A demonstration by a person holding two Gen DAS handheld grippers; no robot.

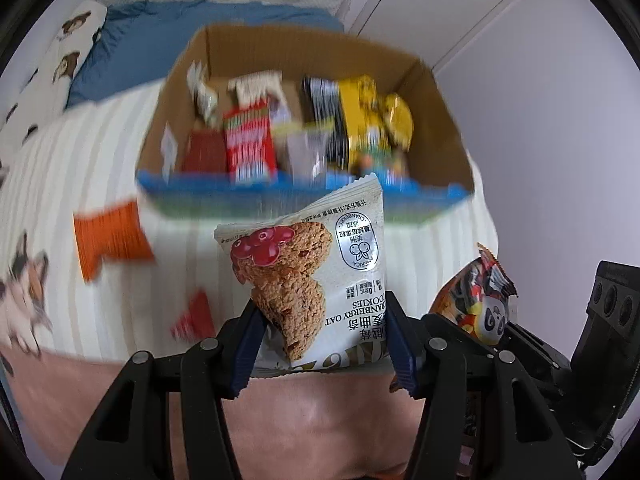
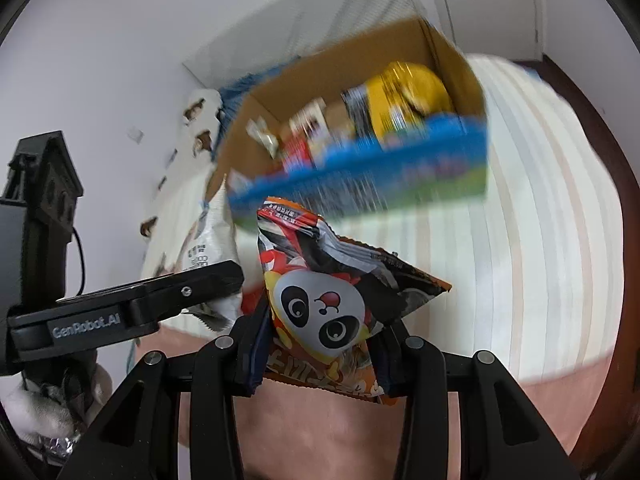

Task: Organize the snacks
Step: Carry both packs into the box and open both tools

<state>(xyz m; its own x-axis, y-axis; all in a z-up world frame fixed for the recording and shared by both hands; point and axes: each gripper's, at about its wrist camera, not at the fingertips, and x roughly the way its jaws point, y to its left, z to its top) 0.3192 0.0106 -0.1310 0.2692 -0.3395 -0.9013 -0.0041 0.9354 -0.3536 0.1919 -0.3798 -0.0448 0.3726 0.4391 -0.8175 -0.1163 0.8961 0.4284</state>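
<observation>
My left gripper (image 1: 322,304) is shut on a white cranberry oat cookie packet (image 1: 316,264), held up in front of the box. My right gripper (image 2: 328,316) is shut on an orange and black snack packet with a panda face (image 2: 332,300). That packet also shows at the right of the left wrist view (image 1: 480,300). Beyond both stands an open cardboard box (image 1: 436,92) with a blue front (image 2: 400,168), holding several snacks in red, black and yellow wrappers. One finger of the left gripper (image 2: 192,288) and the cookie packet (image 2: 208,240) appear at the left of the right wrist view.
The box rests on a cream striped bedspread (image 1: 80,160). An orange packet (image 1: 108,236) and a small red packet (image 1: 194,316) lie on it to the left. A blue pillow (image 1: 160,28) and a dog-print pillow (image 1: 68,48) lie behind. A white wall stands to the right.
</observation>
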